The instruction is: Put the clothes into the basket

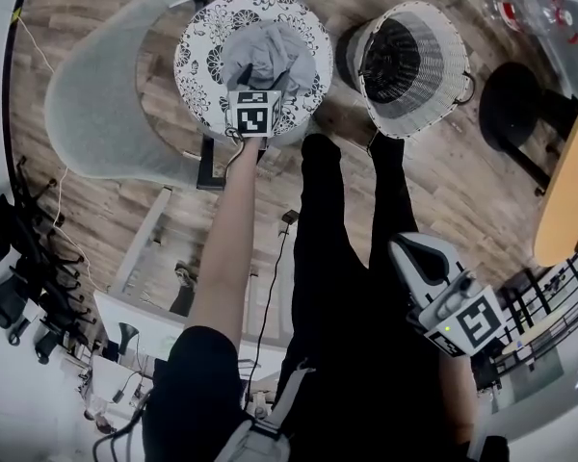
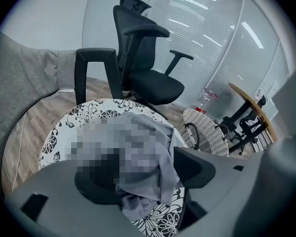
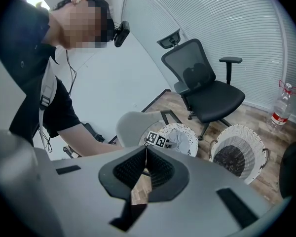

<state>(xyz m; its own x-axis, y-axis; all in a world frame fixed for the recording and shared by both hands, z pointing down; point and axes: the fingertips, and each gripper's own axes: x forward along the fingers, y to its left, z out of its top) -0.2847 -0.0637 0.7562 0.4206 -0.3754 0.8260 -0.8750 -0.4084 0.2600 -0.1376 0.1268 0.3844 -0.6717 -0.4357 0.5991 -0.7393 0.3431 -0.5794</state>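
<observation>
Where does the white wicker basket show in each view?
Head view: wicker basket at upper right, right of the round floral table.
Left gripper view: right of centre, beyond the table.
Right gripper view: lower right, right of the table.
Shared landmark: that table, bearing a grey garment.

Even indoor daylight, sharp focus, strong fisheye distortion at edges
</observation>
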